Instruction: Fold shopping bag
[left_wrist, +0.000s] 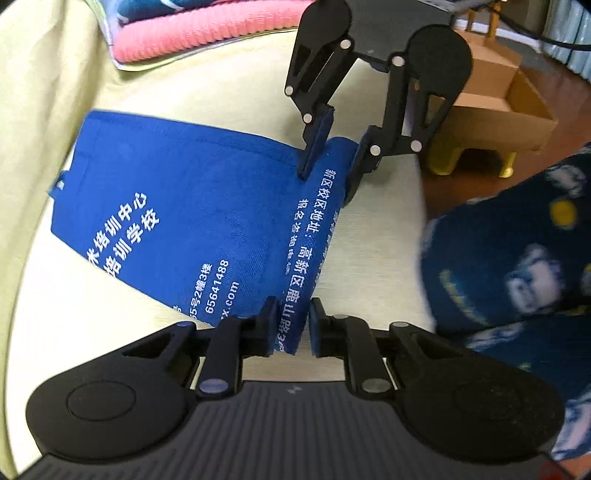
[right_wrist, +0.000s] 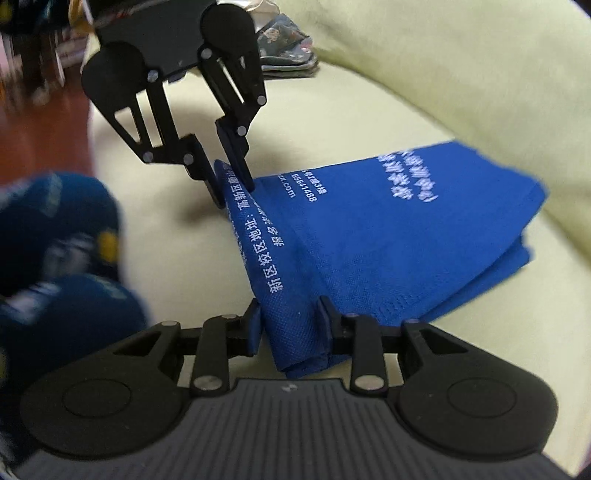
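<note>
A blue shopping bag (left_wrist: 184, 206) with white print lies flattened on a pale yellow-green cushion (left_wrist: 229, 88). Its near edge is raised into a ridge running between the two grippers. In the left wrist view my left gripper (left_wrist: 293, 325) holds the ridge's near end between its pads. My right gripper (left_wrist: 330, 162) straddles the far end, with the rolled fold filling its gap. In the right wrist view the right gripper (right_wrist: 290, 325) pinches a thick fold of the bag (right_wrist: 369, 240). There the left gripper (right_wrist: 229, 181) nips the bag's far edge. The rest of the bag rests flat.
A folded pink cloth (left_wrist: 192, 37) lies at the cushion's back. A cardboard box (left_wrist: 491, 110) sits on a small yellow stool over a wooden floor. A person's dark blue patterned clothing (left_wrist: 517, 266) is close beside the cushion edge. The cushion's raised back (right_wrist: 461, 74) curves behind the bag.
</note>
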